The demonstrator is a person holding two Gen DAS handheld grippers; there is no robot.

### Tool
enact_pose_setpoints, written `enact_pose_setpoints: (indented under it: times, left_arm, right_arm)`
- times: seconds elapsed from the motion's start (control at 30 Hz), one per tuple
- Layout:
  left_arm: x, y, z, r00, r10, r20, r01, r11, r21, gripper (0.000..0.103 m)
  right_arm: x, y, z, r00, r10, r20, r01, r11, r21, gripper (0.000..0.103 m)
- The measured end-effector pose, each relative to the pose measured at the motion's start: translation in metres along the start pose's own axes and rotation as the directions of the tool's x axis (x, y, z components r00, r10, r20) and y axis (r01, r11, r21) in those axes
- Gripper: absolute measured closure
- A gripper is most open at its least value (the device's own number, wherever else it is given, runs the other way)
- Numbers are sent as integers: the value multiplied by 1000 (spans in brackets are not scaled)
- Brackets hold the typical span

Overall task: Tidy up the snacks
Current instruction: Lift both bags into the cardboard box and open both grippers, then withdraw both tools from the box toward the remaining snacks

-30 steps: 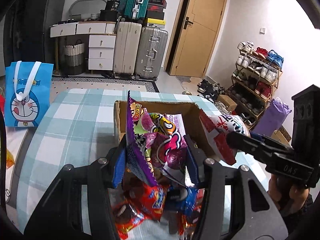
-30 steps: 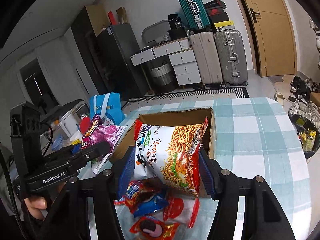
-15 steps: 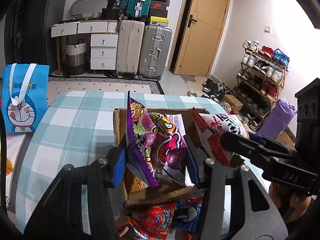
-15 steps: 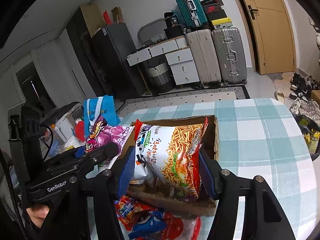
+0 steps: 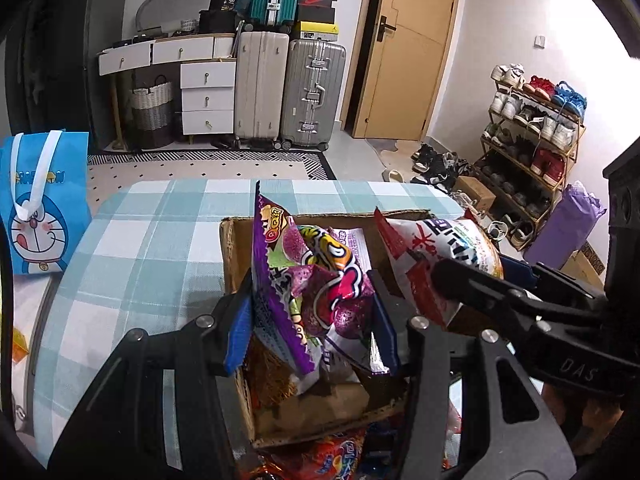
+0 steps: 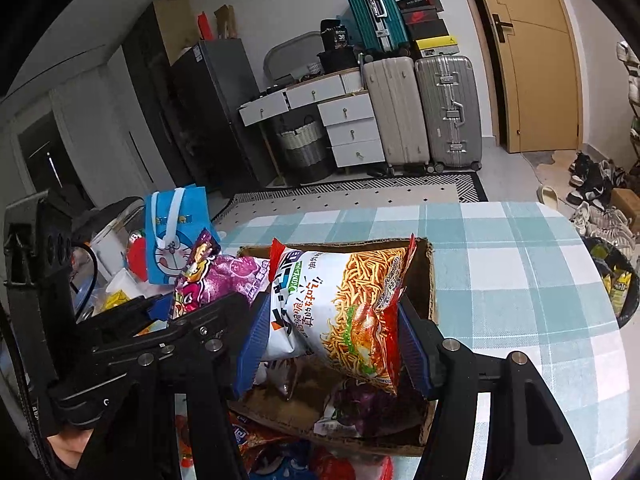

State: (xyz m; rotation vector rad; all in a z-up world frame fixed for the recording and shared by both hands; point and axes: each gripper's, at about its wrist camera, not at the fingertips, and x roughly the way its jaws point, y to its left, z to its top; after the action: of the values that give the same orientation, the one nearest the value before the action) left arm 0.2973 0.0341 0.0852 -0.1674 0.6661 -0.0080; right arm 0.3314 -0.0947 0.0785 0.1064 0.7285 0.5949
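On the left, the left gripper (image 5: pixel 312 320) has its jaws clenched on a purple candy bag (image 5: pixel 304 280), held upright over the near end of the open cardboard box (image 5: pixel 230 248) that sits on the checked tabletop (image 5: pixel 152 248). Just beside it to the right, the right gripper (image 6: pixel 332 340) has its jaws clenched on a red-and-white noodle snack bag (image 6: pixel 344 304), also held above the box, where a dark purple packet (image 6: pixel 368 404) already lies inside. More loose snack packets (image 5: pixel 328 456) lie on the tabletop against the box's near wall.
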Motion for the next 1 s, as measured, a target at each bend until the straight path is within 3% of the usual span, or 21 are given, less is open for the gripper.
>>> enact_pose_setpoints:
  times: [0.3,0.37,0.47,0.5,0.53,0.63,0.7,0.8,1.0]
  left_arm:
    - [15,1,5,999,-14,-32,14,1000,-11,54]
    - [11,1,4,1000,-1,-29,1,1000,-2,54]
    - [0,-1,2,1000,-16,-10,16,1000,1,37]
    - [-6,0,1,1000,-15,3,15,1000,-3,23]
    - [-11,1,-1,1000,-13,13,13,1000,-7,18]
    - [-28,3,-7,1000,-17,23,17,1000,-6,17]
    - [-37,6,-13,1000,-6,16,6,1000,-8,15]
    - [-52,11,-23,1000,12,15,-12,1000,-20,1]
    - [-82,23,-40,999,27,25,-26,999,-30,1]
  right_arm:
    - [10,-1,-1,999,-34,-16,34,999,0,40]
    - [4,-1,0,1000,-19,3,19,1000,-7,33]
    - [-14,-1,-1,1000,-24,20,24,1000,-16,16]
    - [-18,-3,-1,1000,-28,12,28,1000,-8,15]
    - [-22,-4,-2,1000,-30,8,30,1000,-1,11]
    - [-39,-7,-7,999,-34,12,33,999,27,1]
    - [-48,-8,-12,999,-33,13,33,999,33,0]
    - [-57,-6,-21,999,-42,4,42,998,37,1]
    - [-68,-3,-45,999,-38,-35,39,998,38,0]
